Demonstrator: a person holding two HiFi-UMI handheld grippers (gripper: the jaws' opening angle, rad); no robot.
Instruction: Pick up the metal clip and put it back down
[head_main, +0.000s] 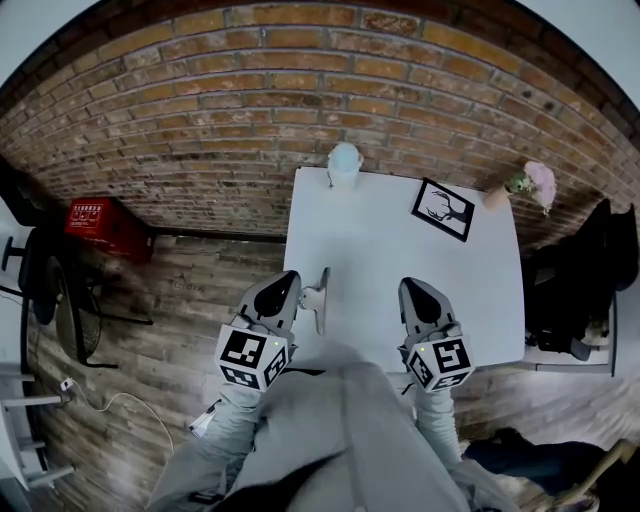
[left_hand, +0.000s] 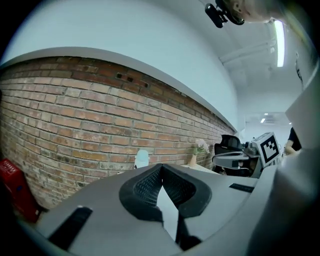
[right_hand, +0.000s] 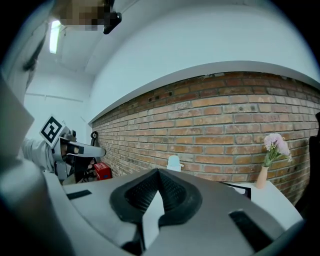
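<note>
left fingers (left_hand: 145, 187) clenched; metal clip (head_main: 322, 300) upright just beside, table (head_main: 400, 240) edge; right fingers (right_hand: 172, 192) clenched

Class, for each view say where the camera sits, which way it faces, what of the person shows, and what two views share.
Head view: on the person's head, looking steeply down at the white table; grey sleeves, left tongs and right tongs show.
Left gripper view: rides the left tongs, closed, facing the brick wall; right tongs at its right.
Right gripper view: rides the right tongs, closed, facing that wall; left tongs at its left.
Shared: both gripper views show the pale cup and flower vase.
</note>
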